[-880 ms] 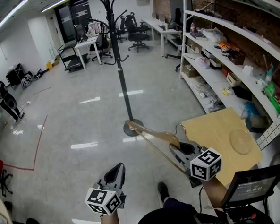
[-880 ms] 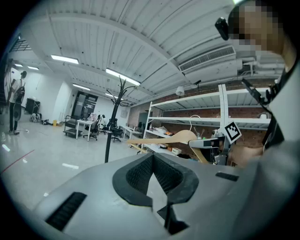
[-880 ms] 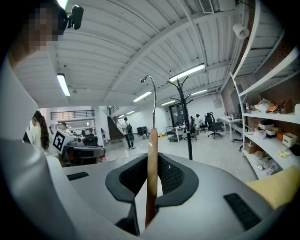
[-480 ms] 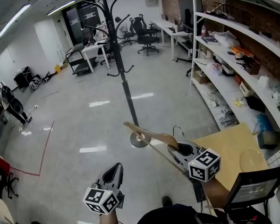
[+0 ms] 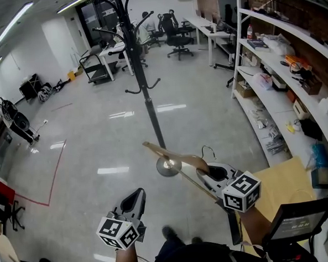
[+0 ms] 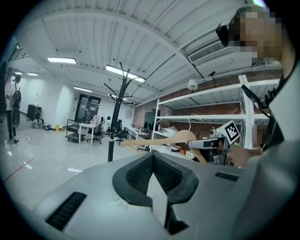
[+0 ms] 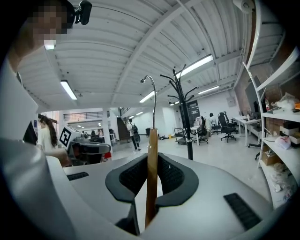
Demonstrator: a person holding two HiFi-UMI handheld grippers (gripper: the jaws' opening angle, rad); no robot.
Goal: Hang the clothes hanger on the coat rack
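The right gripper [image 5: 210, 173], near and to the right, has its jaws clamped on the wooden clothes hanger [image 5: 174, 157], whose metal hook stands up just beyond the jaws and whose long arm reaches left toward the far side. The left gripper [image 5: 136, 199] is held level to the near left, its jaws closed together with nothing between them. The black coat rack [image 5: 141, 79] stands farther off on the grey floor, left of the white shelving [image 5: 242, 51], and the hanger is still well apart from its hooks.
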